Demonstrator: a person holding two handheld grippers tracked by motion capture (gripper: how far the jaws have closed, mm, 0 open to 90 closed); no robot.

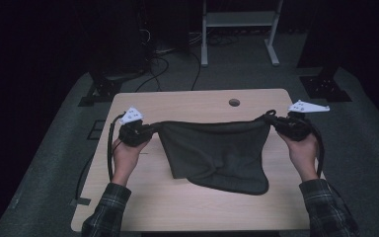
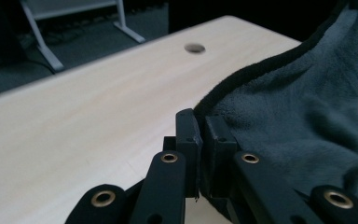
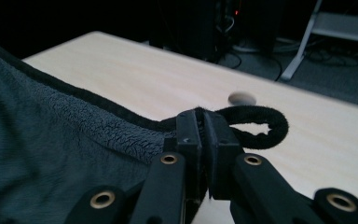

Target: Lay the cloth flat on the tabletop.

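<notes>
Left hand-held gripper and right hand-held gripper each pinch a top corner of the dark towel, stretching it taut above the counter so it hangs flat; bottom edge drags near side.

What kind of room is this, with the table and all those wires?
Probably a lab or workshop room set up for recording. A plain wooden table stands on grey carpet, loose cables trail across the floor behind it, and a white metal stand and dark equipment stands sit around it in a dim room.
</notes>
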